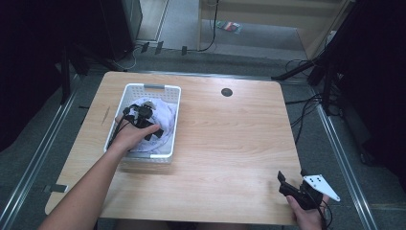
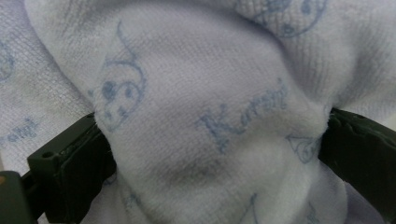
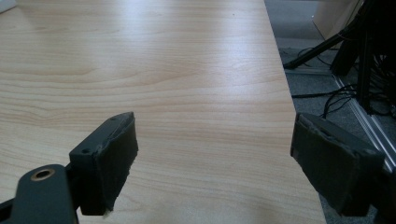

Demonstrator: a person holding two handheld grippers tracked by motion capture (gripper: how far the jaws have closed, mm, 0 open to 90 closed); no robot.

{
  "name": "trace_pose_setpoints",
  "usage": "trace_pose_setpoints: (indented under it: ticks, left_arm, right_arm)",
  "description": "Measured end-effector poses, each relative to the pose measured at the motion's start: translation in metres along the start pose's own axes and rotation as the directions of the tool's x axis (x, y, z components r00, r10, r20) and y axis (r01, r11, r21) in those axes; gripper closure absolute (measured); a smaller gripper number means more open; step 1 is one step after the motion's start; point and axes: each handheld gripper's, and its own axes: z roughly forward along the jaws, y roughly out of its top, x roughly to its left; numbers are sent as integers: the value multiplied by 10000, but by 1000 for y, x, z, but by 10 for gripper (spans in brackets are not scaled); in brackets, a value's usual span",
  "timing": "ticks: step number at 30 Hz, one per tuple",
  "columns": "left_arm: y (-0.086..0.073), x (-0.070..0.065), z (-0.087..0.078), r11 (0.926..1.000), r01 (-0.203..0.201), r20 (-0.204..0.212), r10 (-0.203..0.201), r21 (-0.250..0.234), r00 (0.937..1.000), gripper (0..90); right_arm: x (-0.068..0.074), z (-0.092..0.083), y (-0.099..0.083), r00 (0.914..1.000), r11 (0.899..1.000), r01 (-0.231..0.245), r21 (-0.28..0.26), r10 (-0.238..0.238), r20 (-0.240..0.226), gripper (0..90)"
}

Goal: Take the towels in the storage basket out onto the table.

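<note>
From the high view, I am reaching my left forearm into the white plastic basket with perforated walls (image 1: 166, 103), which is standing on the left part of the light wooden table with rounded corners (image 1: 230, 139). My left gripper (image 1: 143, 117) is sitting down inside this basket, on top of the white soft cloth with pale blue print (image 1: 165, 115) that is lying crumpled in it. My right gripper (image 1: 299, 189) is resting at the near right corner of the table, well apart from the basket, with its grey three-cornered plate on top. A small round black hole (image 1: 227, 92) is showing near the far edge of the table.

In the left gripper view, my two black jaws are pressing on a thick fold of the cloth (image 2: 210, 116) from both sides, so the fabric is bulging between them. The fabric is looking fuzzy and finely knitted, with blue letters and small drawn figures.

In the right gripper view, my two black jaws are standing wide apart and are holding nothing. Their pads are looking rubbery, with rough, worn edges. Under them the table (image 3: 140, 70) is showing smooth wood grain with a soft shine, and dark cables (image 3: 327, 100) are lying on the grey floor beyond its right edge.
</note>
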Motion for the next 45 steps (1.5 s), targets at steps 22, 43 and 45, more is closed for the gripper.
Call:
trace_pose_setpoints:
  ticks: [22,43,45]
  left_arm:
    - [0,0,-10,9999,-28,-54,28,-136,10000,426]
    - [7,13,-28,9988,465,748,-451,-167,9962,641]
    - [8,13,-33,9989,431,791,-415,-190,9960,640]
  right_arm:
    - [0,0,0,10000,10000,20,22,-20,-3,152]
    - [0,0,0,10000,10000,-17,-3,17,-14,151]
    - [0,0,0,10000,10000,-12,4,12,-15,151]
